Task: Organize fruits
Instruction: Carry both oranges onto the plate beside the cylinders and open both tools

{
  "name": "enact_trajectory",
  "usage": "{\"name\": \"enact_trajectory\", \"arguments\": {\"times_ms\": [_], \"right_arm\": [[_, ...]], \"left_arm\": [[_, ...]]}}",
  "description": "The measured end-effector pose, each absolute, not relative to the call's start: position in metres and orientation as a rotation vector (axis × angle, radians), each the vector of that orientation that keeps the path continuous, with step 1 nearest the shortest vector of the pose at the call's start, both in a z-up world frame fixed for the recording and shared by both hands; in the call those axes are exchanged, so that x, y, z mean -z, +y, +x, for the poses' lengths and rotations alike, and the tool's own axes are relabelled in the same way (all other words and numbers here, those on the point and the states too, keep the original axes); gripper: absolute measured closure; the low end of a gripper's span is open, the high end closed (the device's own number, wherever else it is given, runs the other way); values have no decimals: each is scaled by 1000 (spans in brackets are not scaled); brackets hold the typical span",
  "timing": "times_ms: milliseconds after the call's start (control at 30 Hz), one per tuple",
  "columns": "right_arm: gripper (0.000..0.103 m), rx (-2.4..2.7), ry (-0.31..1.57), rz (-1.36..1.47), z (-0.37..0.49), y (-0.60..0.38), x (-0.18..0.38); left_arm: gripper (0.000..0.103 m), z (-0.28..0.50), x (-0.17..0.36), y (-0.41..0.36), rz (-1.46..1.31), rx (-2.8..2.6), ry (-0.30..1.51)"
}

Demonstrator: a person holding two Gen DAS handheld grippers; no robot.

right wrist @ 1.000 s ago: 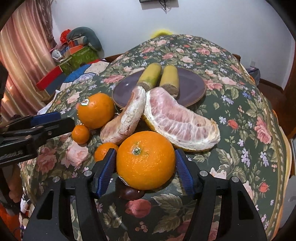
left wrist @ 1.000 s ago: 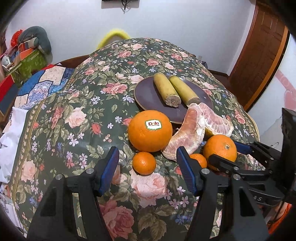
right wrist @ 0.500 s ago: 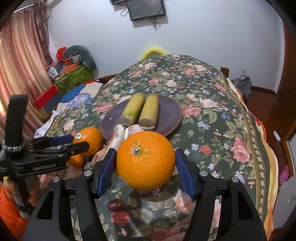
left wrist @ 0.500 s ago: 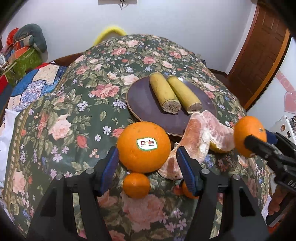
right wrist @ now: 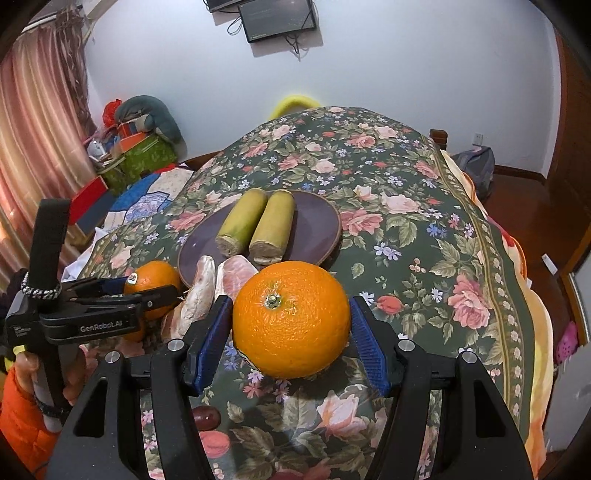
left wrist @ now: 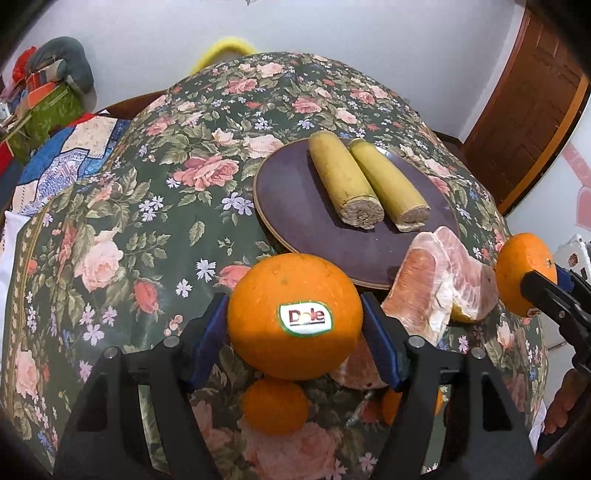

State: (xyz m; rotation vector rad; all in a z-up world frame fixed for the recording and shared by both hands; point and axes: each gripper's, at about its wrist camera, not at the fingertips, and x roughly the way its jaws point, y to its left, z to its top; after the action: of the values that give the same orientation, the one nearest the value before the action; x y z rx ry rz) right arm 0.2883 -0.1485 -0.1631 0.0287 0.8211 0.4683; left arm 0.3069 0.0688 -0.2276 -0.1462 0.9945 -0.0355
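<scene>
Left wrist: jaws [left wrist: 295, 339] around Dole orange [left wrist: 294, 315].

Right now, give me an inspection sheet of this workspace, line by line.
Surface: dark green floral tablecloth over the table.
Job's things: round dark purple plate holding two cut yellow-green stalk pieces; peeled pink pomelo segments at its near rim; two small orange mandarins on the cloth.
Clutter: dark red date-like fruit on the cloth.
Grippers: left gripper shut on the Dole-stickered orange; right gripper shut on the plain large orange.
Cables: dangling under the wall-mounted screen.
Surroundings: pink curtain, piled boxes, brown wooden door.
</scene>
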Motion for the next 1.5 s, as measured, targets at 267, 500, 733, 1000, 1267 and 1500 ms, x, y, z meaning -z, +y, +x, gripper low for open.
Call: {"name": "enact_trajectory", "arguments": {"times_ms": [267, 500, 733, 1000, 1267, 1500], "right_arm": [[42, -461, 806, 24, 292, -153, 157], [42, -450, 771, 22, 302, -155, 144], [42, -446, 731, 9, 317, -151, 130], [42, -449, 719, -8, 340, -141, 127], [42, -437, 754, -29, 371, -129, 141], [42, -429, 801, -62, 398, -119, 159]], "left_arm": [[34, 301, 221, 69, -135, 19, 977], [34, 293, 194, 68, -123, 21, 905], [34, 299, 165, 65, -108, 14, 823], [34, 325, 156, 68, -112, 10, 802], [34, 352, 162, 71, -122, 15, 819], [34, 383, 184, 73, -110, 9, 874]]}}
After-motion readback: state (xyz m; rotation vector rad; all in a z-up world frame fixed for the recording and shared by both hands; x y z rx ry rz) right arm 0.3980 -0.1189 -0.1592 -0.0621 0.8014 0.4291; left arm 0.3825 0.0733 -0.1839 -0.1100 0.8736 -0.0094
